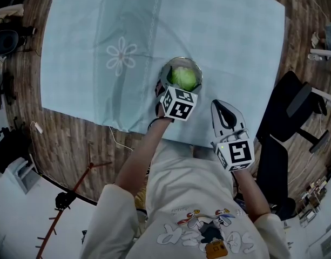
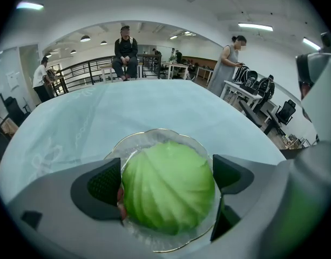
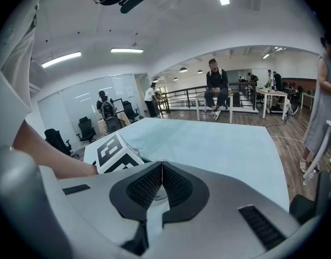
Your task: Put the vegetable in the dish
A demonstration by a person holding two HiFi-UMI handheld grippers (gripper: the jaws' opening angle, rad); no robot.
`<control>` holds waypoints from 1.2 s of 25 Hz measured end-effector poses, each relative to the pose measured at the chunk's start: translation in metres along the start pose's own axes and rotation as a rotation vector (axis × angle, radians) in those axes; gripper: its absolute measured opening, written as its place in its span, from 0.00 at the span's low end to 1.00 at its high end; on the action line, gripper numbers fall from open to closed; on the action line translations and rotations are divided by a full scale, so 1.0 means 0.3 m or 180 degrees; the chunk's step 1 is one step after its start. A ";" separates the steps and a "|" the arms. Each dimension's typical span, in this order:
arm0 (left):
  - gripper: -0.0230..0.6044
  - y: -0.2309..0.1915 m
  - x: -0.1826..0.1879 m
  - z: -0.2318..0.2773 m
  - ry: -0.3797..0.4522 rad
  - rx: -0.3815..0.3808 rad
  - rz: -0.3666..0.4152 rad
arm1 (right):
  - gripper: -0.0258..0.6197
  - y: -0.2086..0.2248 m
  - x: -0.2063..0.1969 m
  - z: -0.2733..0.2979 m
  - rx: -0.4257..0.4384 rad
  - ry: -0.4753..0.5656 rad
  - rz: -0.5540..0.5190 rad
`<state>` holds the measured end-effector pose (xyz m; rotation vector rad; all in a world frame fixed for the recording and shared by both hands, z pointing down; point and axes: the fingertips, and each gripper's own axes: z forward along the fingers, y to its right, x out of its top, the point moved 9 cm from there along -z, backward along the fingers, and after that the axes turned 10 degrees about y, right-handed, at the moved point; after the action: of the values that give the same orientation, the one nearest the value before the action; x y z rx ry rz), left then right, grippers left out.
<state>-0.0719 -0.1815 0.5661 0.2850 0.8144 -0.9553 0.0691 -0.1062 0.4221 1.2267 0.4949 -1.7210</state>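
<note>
Green cabbage (image 2: 170,198) sits in the clear glass dish (image 2: 154,132), near the table's (image 1: 224,36) front edge, on light blue cloth. Left tongs (image 2: 166,177) straddle it, spread wide; both pads (image 2: 103,185) press against the cabbage's sides, so it is gripped while resting in the dish. Right tongs (image 3: 161,169) are clenched tip to tip with nothing between them, held apart from the dish on its right, over the table's near edge.
</note>
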 end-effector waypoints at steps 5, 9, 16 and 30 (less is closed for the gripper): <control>0.90 0.003 -0.009 -0.019 0.0023 -0.0009 0.0056 | 0.07 0.012 0.005 -0.019 -0.0018 0.0022 -0.0014; 0.90 0.007 -0.011 -0.073 0.0163 0.0046 -0.0051 | 0.07 0.013 0.015 -0.038 -0.0016 0.0066 -0.0035; 0.62 0.037 0.013 -0.195 0.0433 0.0183 0.0040 | 0.07 0.023 0.031 -0.077 -0.0039 0.0168 -0.0073; 0.08 0.136 0.088 -0.499 0.0971 0.0672 -0.0192 | 0.07 0.051 0.062 -0.204 -0.0127 0.0387 -0.0076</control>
<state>-0.1035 -0.0920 0.4407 0.6026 1.0055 -1.0716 0.1123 -0.0761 0.3827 1.3068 0.6153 -1.6552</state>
